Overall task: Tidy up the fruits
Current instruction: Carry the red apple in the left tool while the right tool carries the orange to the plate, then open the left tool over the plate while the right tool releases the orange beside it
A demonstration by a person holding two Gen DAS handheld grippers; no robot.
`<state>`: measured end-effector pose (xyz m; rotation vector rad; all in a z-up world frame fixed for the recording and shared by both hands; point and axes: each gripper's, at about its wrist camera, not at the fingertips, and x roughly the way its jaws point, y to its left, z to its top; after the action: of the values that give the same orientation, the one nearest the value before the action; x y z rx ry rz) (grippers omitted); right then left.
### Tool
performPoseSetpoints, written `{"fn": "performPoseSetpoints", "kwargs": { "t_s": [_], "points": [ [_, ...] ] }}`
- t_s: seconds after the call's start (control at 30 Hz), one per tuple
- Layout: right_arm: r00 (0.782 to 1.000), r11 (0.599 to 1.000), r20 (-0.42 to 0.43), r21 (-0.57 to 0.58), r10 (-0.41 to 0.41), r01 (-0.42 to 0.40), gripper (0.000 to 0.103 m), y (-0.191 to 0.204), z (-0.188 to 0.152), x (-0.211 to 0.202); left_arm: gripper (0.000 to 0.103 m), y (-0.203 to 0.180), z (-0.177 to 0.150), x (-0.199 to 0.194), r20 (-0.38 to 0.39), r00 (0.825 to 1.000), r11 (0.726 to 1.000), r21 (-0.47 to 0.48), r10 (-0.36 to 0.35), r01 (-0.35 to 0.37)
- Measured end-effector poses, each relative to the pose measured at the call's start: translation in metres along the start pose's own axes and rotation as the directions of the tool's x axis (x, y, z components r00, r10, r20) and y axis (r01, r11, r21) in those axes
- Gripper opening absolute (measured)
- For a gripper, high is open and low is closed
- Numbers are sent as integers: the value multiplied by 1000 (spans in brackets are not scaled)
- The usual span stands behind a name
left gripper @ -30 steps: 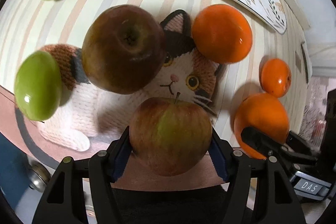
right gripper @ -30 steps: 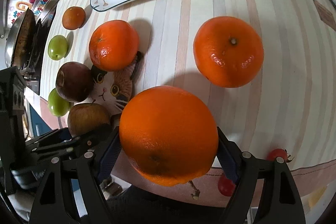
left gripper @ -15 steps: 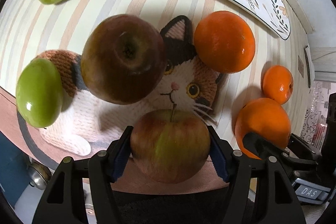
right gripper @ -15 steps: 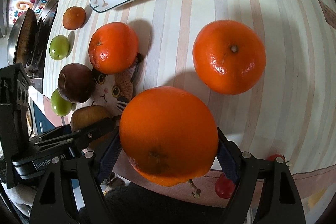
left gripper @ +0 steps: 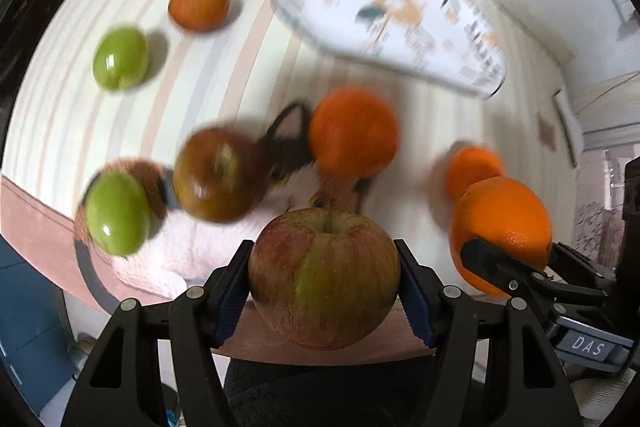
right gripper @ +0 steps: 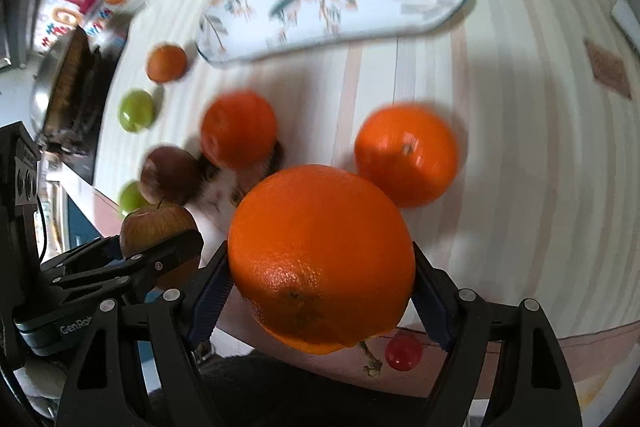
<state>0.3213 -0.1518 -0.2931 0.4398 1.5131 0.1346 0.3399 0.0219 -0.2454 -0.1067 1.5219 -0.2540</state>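
Note:
My left gripper (left gripper: 324,279) is shut on a red-green apple (left gripper: 324,277), held above the table's near edge. My right gripper (right gripper: 320,259) is shut on a large orange (right gripper: 320,259), which also shows in the left wrist view (left gripper: 502,223). The apple also shows in the right wrist view (right gripper: 158,227). On the striped cloth lie a dark apple (left gripper: 214,175), two green plums (left gripper: 116,213) (left gripper: 120,59), an orange (left gripper: 354,131), another orange (right gripper: 406,155) and a small orange (left gripper: 198,5). A floral oval plate (left gripper: 392,23) lies at the back.
A knitted cat mat (left gripper: 296,163) lies under the dark apple and the near plum. Cherry tomatoes (right gripper: 404,351) lie at the near edge. A metal pan (right gripper: 52,83) and dark stove stand at the far left. A wall runs behind the plate.
Both grippers have lifted and pulled back with their fruit; the table fruit now look smaller and farther, and the plate has come fully into view. The background is motion-blurred.

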Motion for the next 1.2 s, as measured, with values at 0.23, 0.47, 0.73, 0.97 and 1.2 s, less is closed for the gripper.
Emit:
{"fn": "performPoseSetpoints", "kwargs": {
  "t_s": [0.23,0.47,0.73,0.97,1.2],
  "points": [
    [992,999,122,-5,40,-39,83,-11,68,-58,65,-29,62,-47,103,994,999,13,-46,45],
    [990,999,141,-43,-14,21,83,-20,161,-42,65,-47,161,-23,91,996,1000,8,10,-11],
    [998,996,41,-80,-43,47,83,-22,222,24,65,-46,224,56,-99,995,999,-16,27,-29],
    [998,993,-29,-102,-56,53,83,-22,237,55,65,-54,238,82,-158,987,999,-4,33,-34],
    [998,996,-48,-81,-35,31,85,-22,247,57,65,-57,241,86,-164,983,997,-1,80,-81]
  ]
}}
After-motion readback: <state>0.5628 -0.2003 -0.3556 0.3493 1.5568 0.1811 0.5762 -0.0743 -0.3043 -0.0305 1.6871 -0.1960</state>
